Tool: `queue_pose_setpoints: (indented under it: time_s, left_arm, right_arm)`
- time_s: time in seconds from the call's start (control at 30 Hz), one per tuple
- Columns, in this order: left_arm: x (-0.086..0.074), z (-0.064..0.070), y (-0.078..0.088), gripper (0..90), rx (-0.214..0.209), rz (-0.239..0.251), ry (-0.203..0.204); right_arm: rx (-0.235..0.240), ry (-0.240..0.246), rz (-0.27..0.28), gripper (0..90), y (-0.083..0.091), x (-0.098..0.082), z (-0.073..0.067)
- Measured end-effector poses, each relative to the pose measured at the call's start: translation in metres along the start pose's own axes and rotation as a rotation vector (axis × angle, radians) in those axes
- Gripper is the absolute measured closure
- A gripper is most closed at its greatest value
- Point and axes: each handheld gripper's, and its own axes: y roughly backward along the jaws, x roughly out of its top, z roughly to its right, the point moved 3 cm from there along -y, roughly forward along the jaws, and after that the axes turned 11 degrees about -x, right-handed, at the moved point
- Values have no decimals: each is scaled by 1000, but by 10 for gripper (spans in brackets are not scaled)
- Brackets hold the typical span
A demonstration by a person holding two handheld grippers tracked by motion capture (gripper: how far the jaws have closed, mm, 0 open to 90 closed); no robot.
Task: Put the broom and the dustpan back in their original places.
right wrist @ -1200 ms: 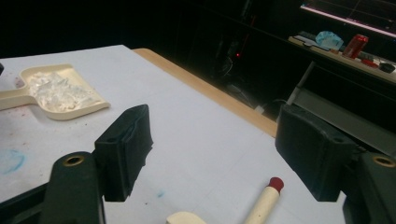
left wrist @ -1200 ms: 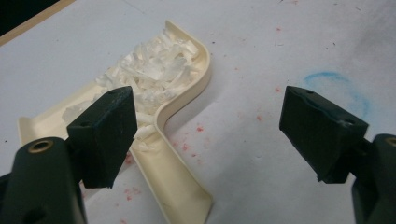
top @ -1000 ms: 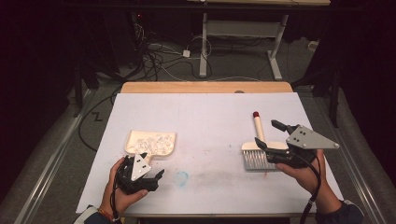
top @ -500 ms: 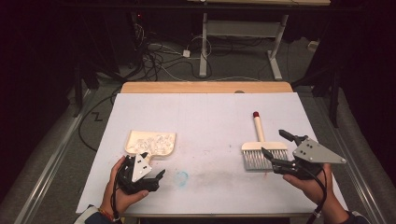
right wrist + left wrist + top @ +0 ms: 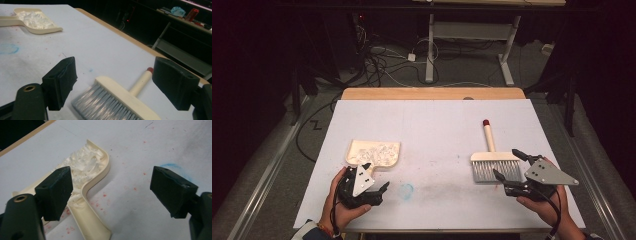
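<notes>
Dustpan (image 5: 374, 153), cream plastic, heaped with white scraps, handle toward left gripper (image 5: 374, 186)

Dark rm, cables (image 5: 384, 62) on floor (image 5: 277, 150)

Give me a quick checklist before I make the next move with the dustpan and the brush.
1. Left gripper open and empty: ok.
2. Right gripper open and empty: ok.
3. Dustpan flat on the table, white scraps inside it: ok.
4. Dustpan handle between the left fingers: ok, not gripped.
5. Brush lying flat, bristles toward the right gripper: ok.
6. Loose scraps left on the table: cannot tell; red specks and a blue smear show.
</notes>
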Motion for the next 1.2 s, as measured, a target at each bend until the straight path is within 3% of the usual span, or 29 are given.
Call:
queue_pose_setpoints:
  time_s: [0.37, 0.5, 0.67, 0.8, 0.9, 1.0, 1.2]
  left_arm:
    - [-1, 1, -2, 174, -12, -15, -1]
    - [0, 2, -2, 174, -16, -8, -9]
    - [2, 3, 0, 174, -1, -5, -28]
    - [2, 5, 1, 174, 9, -9, -39]
    - [1, 5, 1, 175, 26, -18, -40]
    - [2, 6, 2, 175, 23, -6, -36]
    - [2, 5, 1, 174, 17, -8, -44]
  right_arm:
    - [-36, -21, -67, 199, 1, -35, 6]
    - [-54, -47, -58, 191, 1, -42, 9]
    - [-40, -72, -16, 188, 6, -36, 8]
    - [-42, -68, -15, 189, 7, -34, 5]
    - [-125, -30, -14, 203, 9, -31, 4]
    - [-109, -58, -6, 200, 11, -30, 4]
    - [-101, -46, -6, 199, 10, -30, 3]
